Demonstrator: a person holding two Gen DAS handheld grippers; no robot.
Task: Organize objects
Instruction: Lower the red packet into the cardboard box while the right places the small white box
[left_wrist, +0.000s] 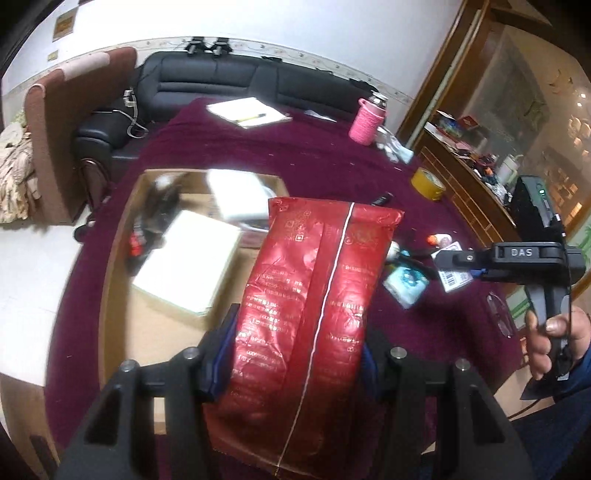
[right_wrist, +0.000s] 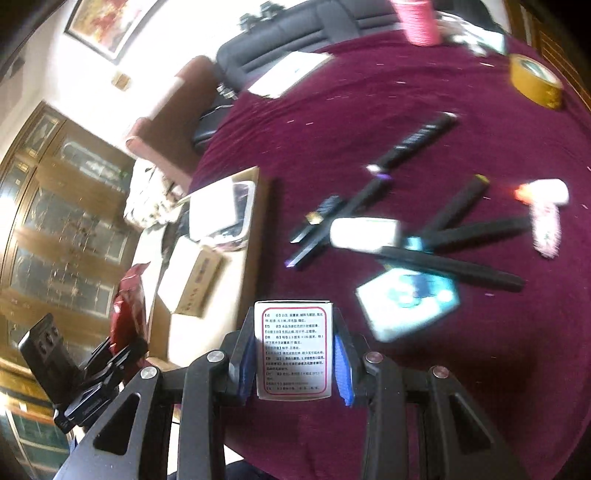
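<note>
My left gripper (left_wrist: 295, 354) is shut on a red foil packet (left_wrist: 314, 314) and holds it above the near right part of an open cardboard box (left_wrist: 122, 236). The packet (right_wrist: 129, 314) and the left gripper (right_wrist: 107, 365) also show at the left of the right wrist view. My right gripper (right_wrist: 293, 354) is shut on a small white medicine box (right_wrist: 293, 350) with red-framed print, above the maroon tablecloth (right_wrist: 406, 122) beside the cardboard box (right_wrist: 255, 236). The right gripper (left_wrist: 448, 258) shows at the right of the left wrist view.
In the cardboard box lie white boxes (left_wrist: 188, 262) and dark items. On the cloth lie several black pens (right_wrist: 454, 266), a teal card packet (right_wrist: 410, 299), a white tube (right_wrist: 364, 230), a yellow tape roll (right_wrist: 535, 81), a pink flask (left_wrist: 367, 120) and a notepad (left_wrist: 247, 112). A black sofa (left_wrist: 221, 77) stands behind.
</note>
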